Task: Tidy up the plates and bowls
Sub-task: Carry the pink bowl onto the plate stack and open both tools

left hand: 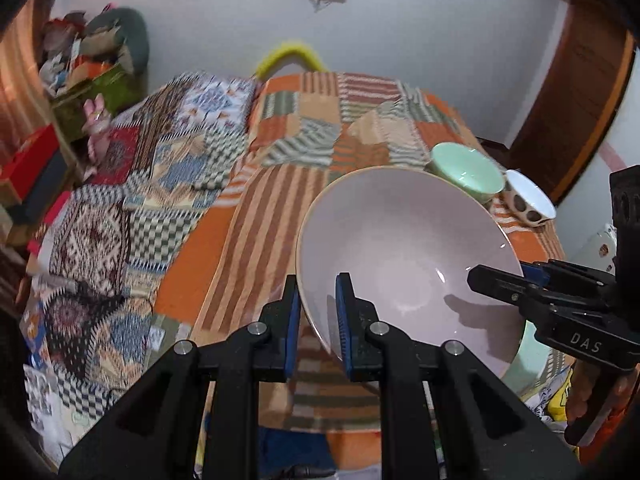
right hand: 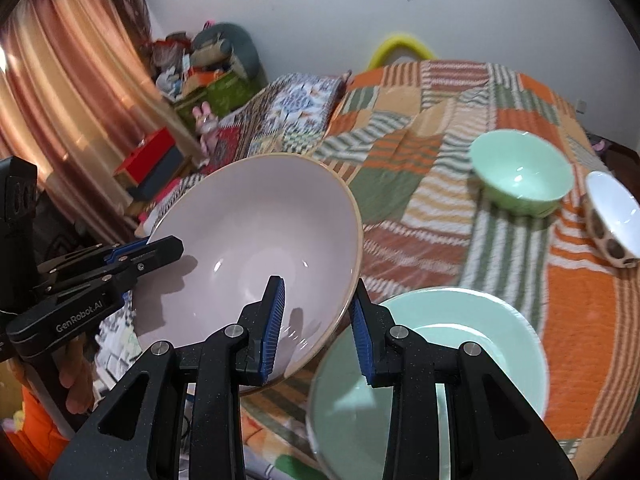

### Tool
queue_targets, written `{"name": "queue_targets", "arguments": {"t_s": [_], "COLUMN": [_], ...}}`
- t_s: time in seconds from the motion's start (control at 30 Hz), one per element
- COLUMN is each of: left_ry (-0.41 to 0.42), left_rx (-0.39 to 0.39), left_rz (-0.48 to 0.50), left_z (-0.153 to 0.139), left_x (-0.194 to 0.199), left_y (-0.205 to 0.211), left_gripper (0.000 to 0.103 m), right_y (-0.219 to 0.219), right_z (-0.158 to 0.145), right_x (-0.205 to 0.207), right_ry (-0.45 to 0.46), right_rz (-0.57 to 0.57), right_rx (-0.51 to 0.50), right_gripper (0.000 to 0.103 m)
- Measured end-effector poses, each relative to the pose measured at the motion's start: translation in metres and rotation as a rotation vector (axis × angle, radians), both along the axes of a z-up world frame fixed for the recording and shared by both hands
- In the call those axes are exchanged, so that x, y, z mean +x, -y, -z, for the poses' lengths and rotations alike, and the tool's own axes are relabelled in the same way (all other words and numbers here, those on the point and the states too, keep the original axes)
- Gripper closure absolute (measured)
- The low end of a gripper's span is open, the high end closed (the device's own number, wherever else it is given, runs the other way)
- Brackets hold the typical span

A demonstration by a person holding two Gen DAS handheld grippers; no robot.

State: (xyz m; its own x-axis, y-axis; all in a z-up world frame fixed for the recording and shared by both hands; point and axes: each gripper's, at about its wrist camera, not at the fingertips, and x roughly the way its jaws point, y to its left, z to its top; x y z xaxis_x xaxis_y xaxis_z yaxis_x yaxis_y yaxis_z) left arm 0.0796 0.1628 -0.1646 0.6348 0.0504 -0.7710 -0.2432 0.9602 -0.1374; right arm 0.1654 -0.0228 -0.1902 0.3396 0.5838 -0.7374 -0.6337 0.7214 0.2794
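The bed (right hand: pixel 440 168) was the largest thing, covered by an orange, green and cream striped patchwork blanket (left hand: pixel 320 120), with a second patterned quilt (left hand: pixel 132 208) lying along its left side. The far part of the blanket, up to the white wall, carried nothing, so much open room stayed there, while the right edge of the bed was crowded. The big pale pink bowl (right hand: pixel 256 248) was lifted above the blanket and tilted, held from two sides. The left hand-held gripper (left hand: pixel 316 316) was closed on its near-left rim, one blue pad inside and one outside the wall. The right hand-held gripper (right hand: pixel 316 332) was closing around the opposite rim in the same way, but its outer pad seemed just apart from the wall, so I cannot tell if it truly pinched. Under the right side of the bowl a mint green plate (right hand: pixel 500 340) lay near the front edge of the bed. Farther back, a mint green bowl (right hand: pixel 520 176) stood upright on the blanket, and just beside it, at the very right edge, a small white bowl with brown spots (right hand: pixel 612 220) leaned tilted.
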Motion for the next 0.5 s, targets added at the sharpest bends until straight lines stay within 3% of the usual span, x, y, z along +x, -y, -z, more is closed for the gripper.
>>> {"name": "queue_targets", "arguments": {"t_s": [0.23, 0.5], "left_ry": [-0.081, -0.115], "left_rx": [-0.041, -0.05], "left_rz": [-0.028, -0.06], "left_z": [0.041, 0.07], "left_x": [-0.005, -0.001], "left_y": [-0.016, -0.025], "left_gripper": [0.087, 0.087], "right_y": [-0.024, -0.042], "right_z": [0.028, 0.051], "right_x": [-0.006, -0.005], "right_ry": [-0.052, -0.079], "right_rz": [-0.029, -0.045], "right_rx": [-0.068, -0.148], "right_gripper": [0.073, 0.073]}}
